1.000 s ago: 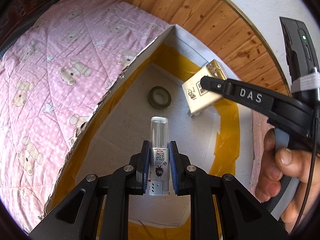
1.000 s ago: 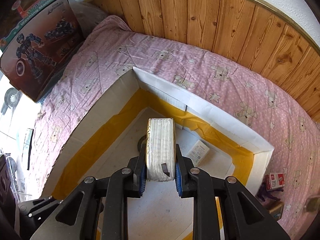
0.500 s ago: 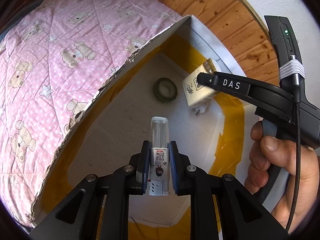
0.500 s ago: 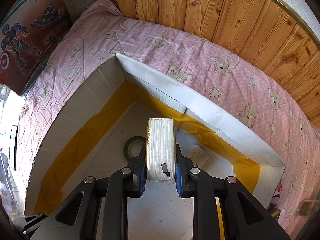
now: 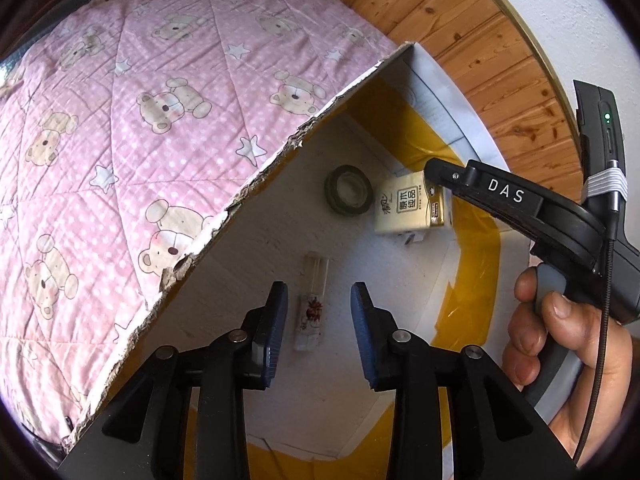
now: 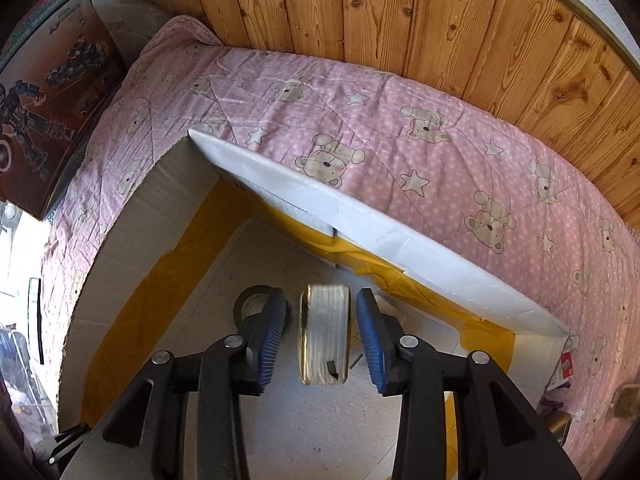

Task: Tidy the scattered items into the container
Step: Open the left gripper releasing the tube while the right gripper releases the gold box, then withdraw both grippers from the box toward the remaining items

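Both tools have just let go over the box point(image 6: 280, 184), left tool point(image 5: 319, 312) wide, right tool point(image 6: 321, 324) narrow, so the pack point(image 6: 324, 340) might bounce onto the tube point(image 5: 311, 312).

The white foam box point(image 5: 256, 216) has rough, crumbling edges and glossy yellow tape point(image 5: 476, 276) lining its seams. Around the box lies soft quilted pink cloth point(image 6: 440, 152); behind it, varnished knotty wood panelling point(image 6: 400, 12).
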Demonstrator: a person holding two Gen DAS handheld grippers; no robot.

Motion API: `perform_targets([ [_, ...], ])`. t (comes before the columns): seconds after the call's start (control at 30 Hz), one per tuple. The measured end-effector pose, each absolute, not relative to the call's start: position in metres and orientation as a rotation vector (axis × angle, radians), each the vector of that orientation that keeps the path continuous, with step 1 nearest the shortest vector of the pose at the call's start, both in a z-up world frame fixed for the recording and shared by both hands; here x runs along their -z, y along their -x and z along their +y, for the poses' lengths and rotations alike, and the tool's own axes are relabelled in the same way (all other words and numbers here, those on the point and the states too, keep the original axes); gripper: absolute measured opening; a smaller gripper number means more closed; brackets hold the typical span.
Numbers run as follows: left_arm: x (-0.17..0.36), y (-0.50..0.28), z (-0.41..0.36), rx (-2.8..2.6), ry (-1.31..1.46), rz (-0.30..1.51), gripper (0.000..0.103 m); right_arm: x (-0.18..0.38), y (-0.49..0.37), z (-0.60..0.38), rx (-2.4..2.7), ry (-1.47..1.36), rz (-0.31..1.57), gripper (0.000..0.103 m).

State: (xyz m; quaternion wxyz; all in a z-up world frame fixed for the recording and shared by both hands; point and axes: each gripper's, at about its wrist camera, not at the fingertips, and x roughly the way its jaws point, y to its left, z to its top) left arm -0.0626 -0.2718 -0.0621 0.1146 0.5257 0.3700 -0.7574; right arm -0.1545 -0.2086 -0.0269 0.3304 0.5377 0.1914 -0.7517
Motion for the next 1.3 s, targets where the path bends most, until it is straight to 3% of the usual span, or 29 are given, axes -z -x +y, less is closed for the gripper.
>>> perform_targets([
  [0.4, 0.039, 0.052, -0.274, 2.268, -1.506, 1.067, 0.035, 0.008, 0.139, -0.196, 1.915, -1.384, 0.421, 0.039],
  [0.87, 0.009, 0.043, -0.231, 2.372, -1.484, 0.993, 0.037, -0.032, 0.116, -0.131, 1.828, -1.331, 0.204, 0.040],
  [1.3, -0.030, 0.030, -0.145, 2.658, -1.443, 0.670, 0.038, -0.090, 0.065, -0.009, 1.882, -0.984, -0.002, 0.040],
])
